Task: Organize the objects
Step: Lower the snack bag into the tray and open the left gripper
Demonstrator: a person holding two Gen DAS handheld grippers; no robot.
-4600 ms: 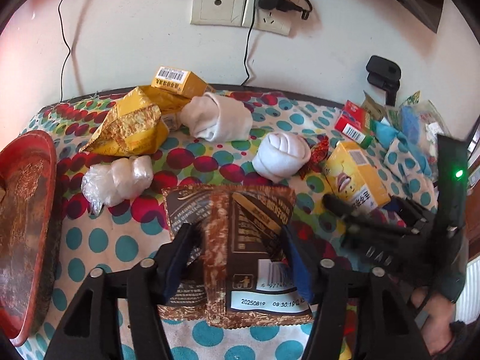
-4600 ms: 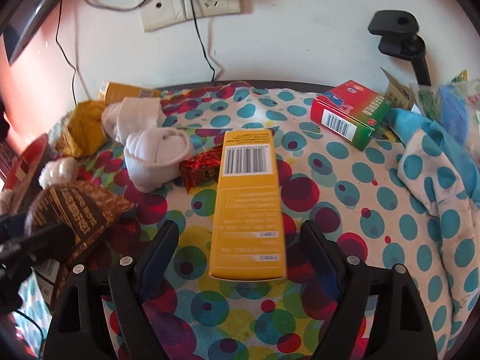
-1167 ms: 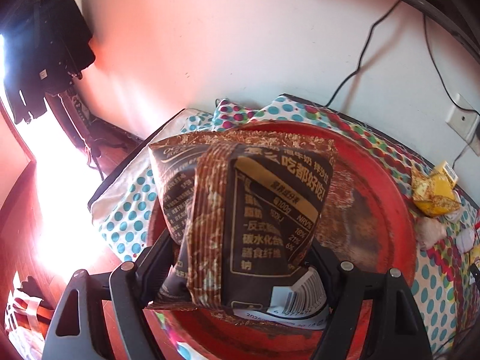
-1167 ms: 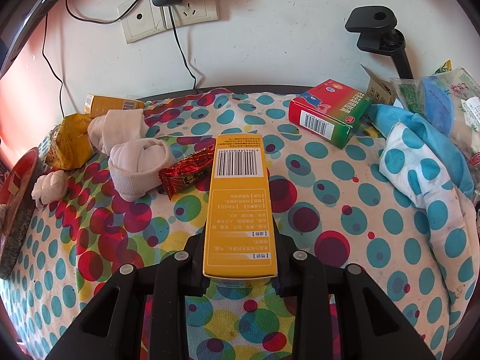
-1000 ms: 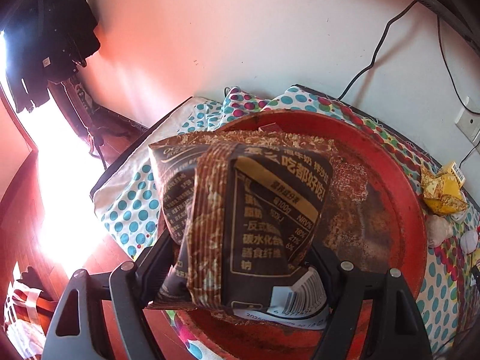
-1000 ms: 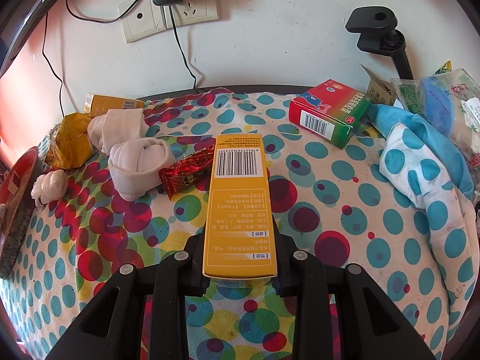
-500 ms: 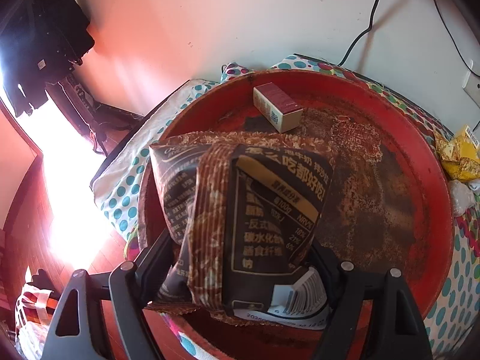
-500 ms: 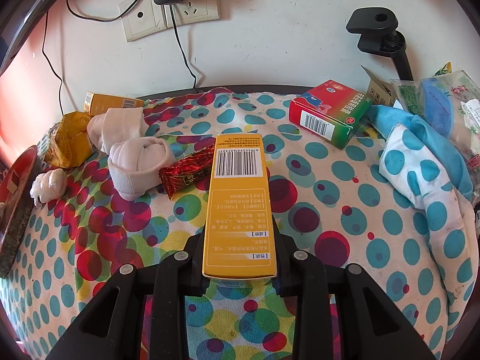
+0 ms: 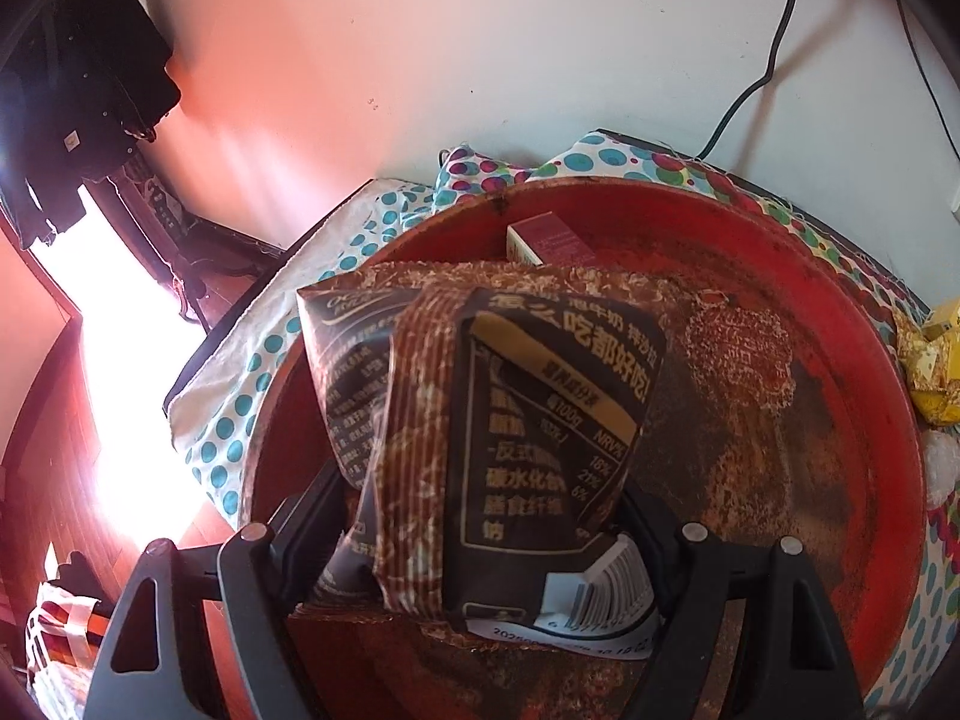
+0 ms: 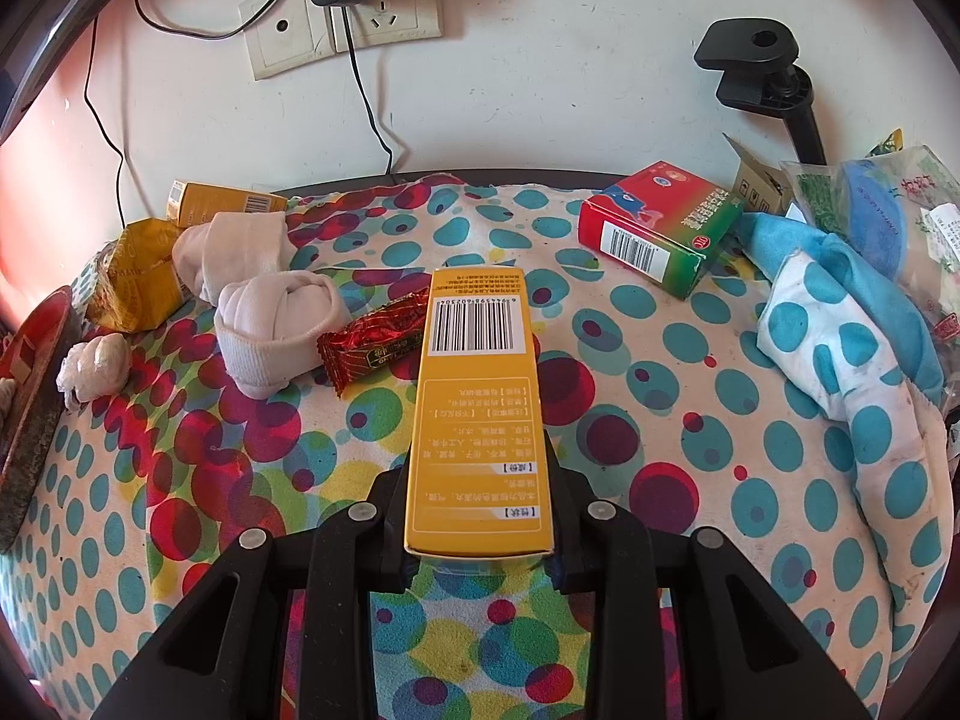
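Left claw (image 9: 480, 516) pinches the soft, crinkly, light brown snack bag (image 9: 492, 420) low in frame, over the red tray (image 9: 864, 372) — right claw (image 10: 477, 516) clamps a stiff yellow box (image 10: 477, 396) by its near end.

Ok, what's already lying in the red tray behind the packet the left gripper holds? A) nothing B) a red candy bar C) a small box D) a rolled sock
C: a small box lies in the red tray, behind the dark packet.

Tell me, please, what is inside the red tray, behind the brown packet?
Behind the brown packet, which the left gripper holds over the red tray, lies one small dark red box. The packet covers the box's near end and the tray's middle, so anything else there is hidden.
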